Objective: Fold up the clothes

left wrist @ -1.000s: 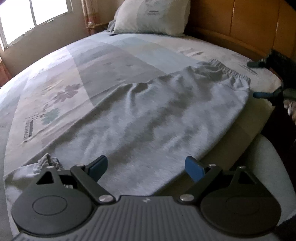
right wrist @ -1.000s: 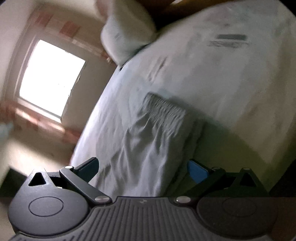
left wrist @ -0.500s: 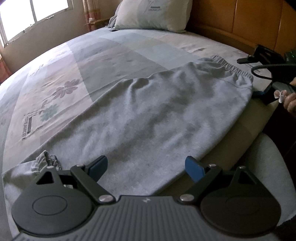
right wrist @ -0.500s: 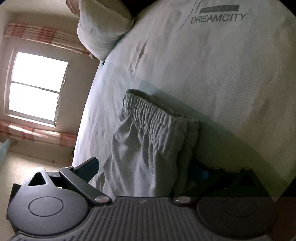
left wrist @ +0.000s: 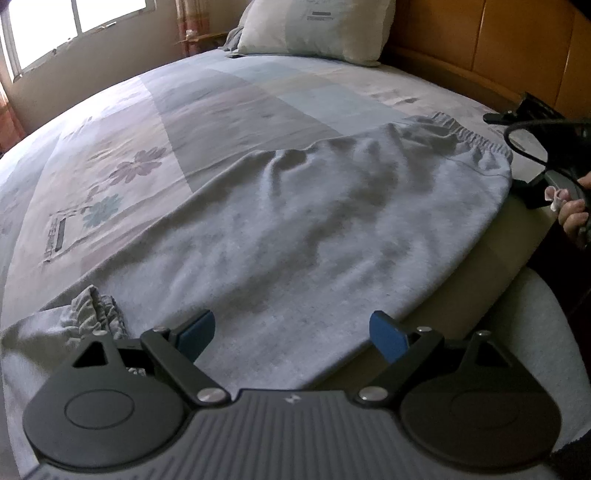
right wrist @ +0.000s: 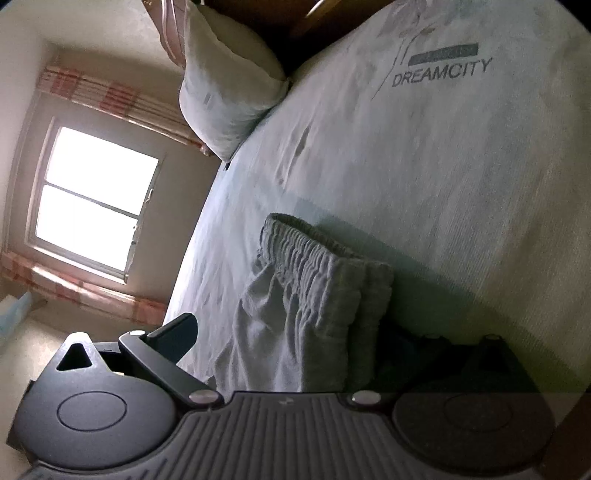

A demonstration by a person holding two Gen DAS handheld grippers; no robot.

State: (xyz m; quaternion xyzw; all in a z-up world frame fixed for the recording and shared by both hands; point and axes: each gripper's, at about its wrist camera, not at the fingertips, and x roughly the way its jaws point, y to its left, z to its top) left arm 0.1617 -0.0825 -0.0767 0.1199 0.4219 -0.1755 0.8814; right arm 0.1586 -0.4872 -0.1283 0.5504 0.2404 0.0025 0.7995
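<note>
A pair of grey sweatpants (left wrist: 295, 229) is lying spread across the near part of the bed (left wrist: 207, 96), running from a bunched cuff (left wrist: 92, 314) at about eight o'clock in the left wrist view up to the elastic waistband (left wrist: 476, 142) at two o'clock. The left gripper (left wrist: 291, 330) is hovering over the lower leg with its blue-padded jaws standing wide apart – the cloth is showing between them, but neither pad is pressing on it. The long right-hand edge of the garment is lying just along the mattress edge, where the tan side of the bed (left wrist: 491, 258) is dropping away toward four o'clock. From nine to twelve o'clock the patterned bedspread is lying bare all the way to the pillow (left wrist: 314, 29) (the widest free stretch in view), with a wooden headboard (left wrist: 480, 44) closing off one o'clock. At three o'clock a hand (left wrist: 572, 214) is gripping the black handle of the right gripper (right wrist: 280, 354) just beside the waistband corner. In the right wrist view the gathered waistband (right wrist: 314, 273) is sitting between the jaws – the left finger (right wrist: 177, 332) is standing clear of the cloth at nine o'clock, while the other finger is lost in shadow at the garment's edge, so I cannot tell whether it is touching. Beyond the waistband, bare sheet is stretching toward twelve and one o'clock.
</note>
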